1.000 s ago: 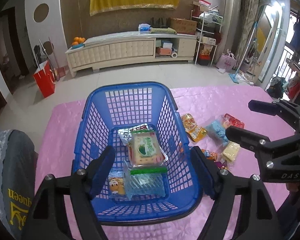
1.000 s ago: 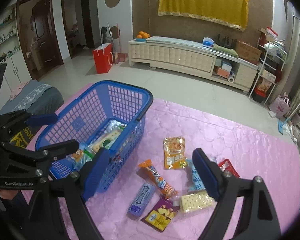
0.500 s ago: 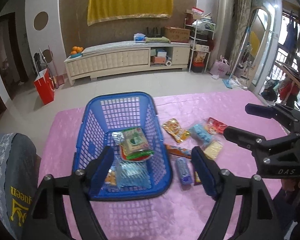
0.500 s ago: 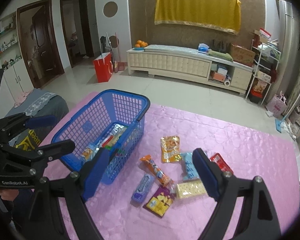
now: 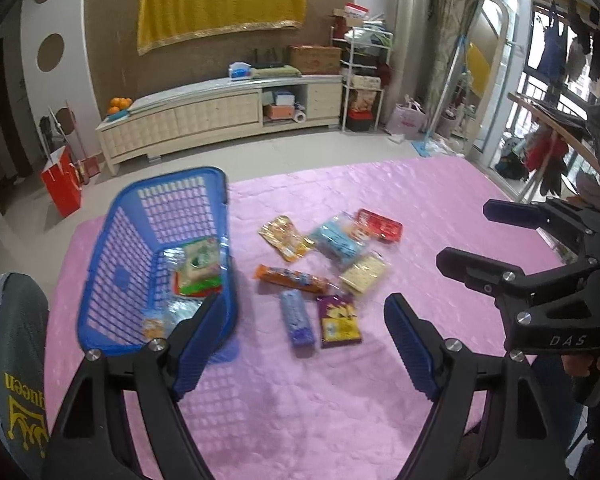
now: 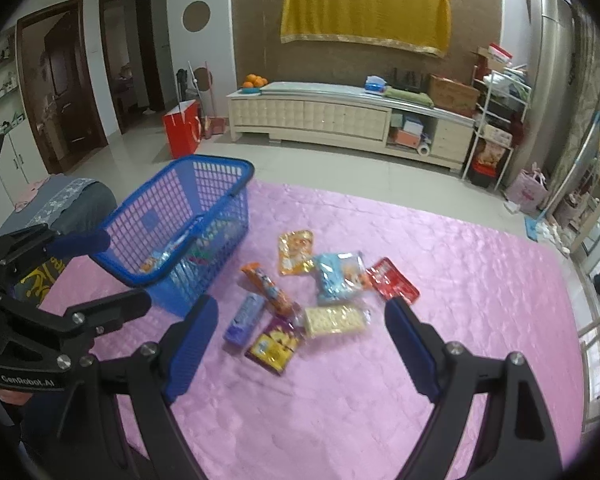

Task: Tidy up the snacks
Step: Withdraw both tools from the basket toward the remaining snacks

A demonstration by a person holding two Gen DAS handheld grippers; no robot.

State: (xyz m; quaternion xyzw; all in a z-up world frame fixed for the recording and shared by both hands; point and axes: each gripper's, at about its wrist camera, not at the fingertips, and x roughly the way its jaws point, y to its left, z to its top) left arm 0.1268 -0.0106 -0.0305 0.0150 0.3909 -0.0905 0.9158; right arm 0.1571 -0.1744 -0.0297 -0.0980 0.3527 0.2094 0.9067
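Soft daylight enters from the windows [image 5: 556, 92], fisheye bending and darkening the edges, with slight motion blur.

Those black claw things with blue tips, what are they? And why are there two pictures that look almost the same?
They are grippers, tongs a person holds, one in each hand. Each carries a camera, so you get two views of one pink table. The left gripper and right gripper are both open and hold nothing. On the table stands a blue basket with some snacks already inside. Beside it lie seven loose packets, such as a purple packet, an orange bar and a red packet.
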